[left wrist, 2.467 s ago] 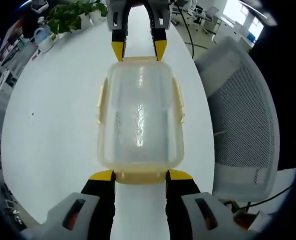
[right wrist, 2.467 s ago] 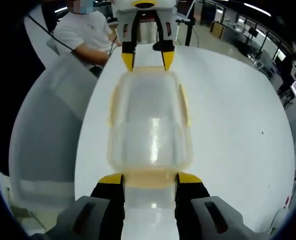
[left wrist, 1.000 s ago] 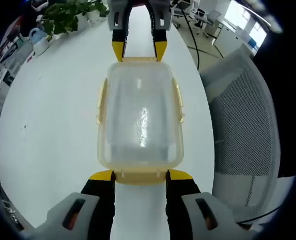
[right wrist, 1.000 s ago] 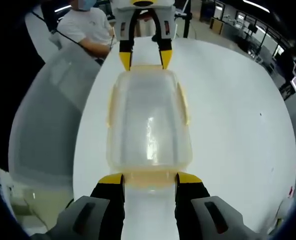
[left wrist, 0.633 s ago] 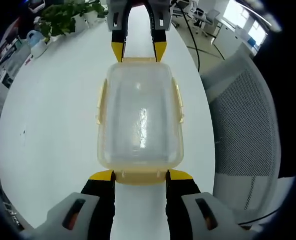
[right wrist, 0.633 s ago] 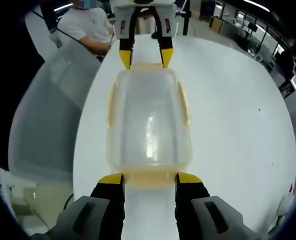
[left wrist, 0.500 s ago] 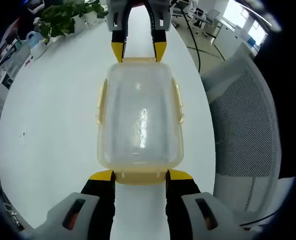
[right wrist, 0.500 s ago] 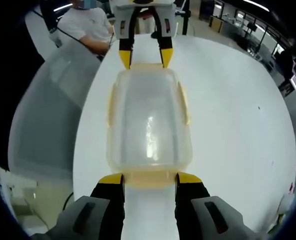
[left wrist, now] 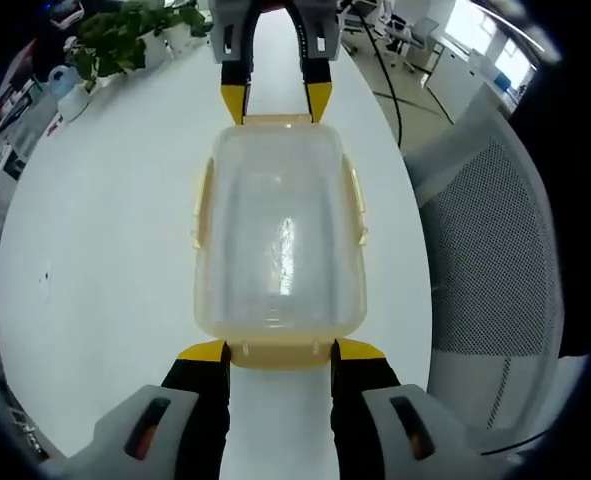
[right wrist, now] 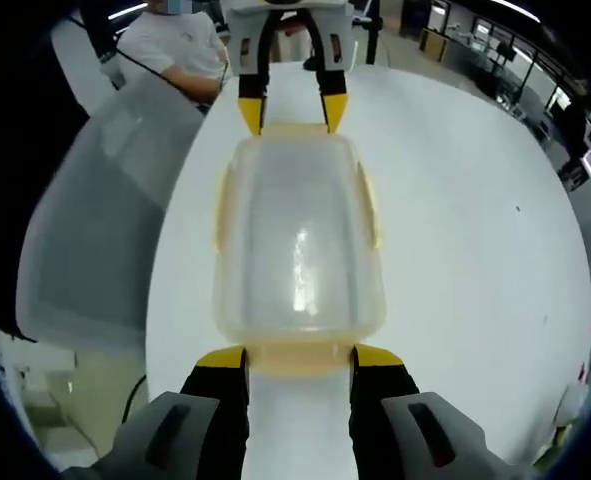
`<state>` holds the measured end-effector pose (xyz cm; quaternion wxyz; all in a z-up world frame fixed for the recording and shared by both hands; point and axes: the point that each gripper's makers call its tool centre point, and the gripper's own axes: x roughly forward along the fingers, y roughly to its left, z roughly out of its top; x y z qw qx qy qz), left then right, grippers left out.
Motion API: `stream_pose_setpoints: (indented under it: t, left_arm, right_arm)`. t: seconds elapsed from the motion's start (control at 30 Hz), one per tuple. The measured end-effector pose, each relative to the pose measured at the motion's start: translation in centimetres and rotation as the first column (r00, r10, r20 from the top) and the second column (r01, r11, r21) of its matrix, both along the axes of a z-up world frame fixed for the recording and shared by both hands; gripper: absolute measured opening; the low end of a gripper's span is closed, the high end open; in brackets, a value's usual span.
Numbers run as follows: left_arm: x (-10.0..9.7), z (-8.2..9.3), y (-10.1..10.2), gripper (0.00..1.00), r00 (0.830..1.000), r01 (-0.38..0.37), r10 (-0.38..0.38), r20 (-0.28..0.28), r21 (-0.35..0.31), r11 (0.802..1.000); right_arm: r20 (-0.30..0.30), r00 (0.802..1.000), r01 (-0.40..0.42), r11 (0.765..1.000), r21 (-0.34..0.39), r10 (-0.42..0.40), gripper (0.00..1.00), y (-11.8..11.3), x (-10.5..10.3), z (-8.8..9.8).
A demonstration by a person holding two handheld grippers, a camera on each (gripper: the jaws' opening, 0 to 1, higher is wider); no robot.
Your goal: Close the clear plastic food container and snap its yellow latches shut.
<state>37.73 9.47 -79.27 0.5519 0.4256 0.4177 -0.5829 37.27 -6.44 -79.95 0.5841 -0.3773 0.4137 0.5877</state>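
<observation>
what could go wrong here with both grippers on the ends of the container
The container is held only by its two end latches, the left gripper on one and the right gripper on the other, so uneven pressure could tip or slide it on the smooth white table. The long-side latches look unsnapped, so the lid may sit unevenly.

chair (left wrist: pixel 495 250) cut off; plant (left wrist: pixel 125 25) blurred

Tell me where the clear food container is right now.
The clear food container sits on the white table, centred in both gripper views, with the left claw at one end and the right claw at the other.
</observation>
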Motion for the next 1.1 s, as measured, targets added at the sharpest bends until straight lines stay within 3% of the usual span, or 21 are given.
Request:
stream_pose_setpoints:
  t: [1.1]
  left_arm:
    - [-0.34, -0.95, -0.1, 0.38, 1.0, 0.017, -0.017, 0.011, 0.022, 1.0]
  right_arm:
    - [0.011, 1.0, -0.004, 1.0, -0.004, 0.004, 0.37, -0.23, -0.4, -0.6]
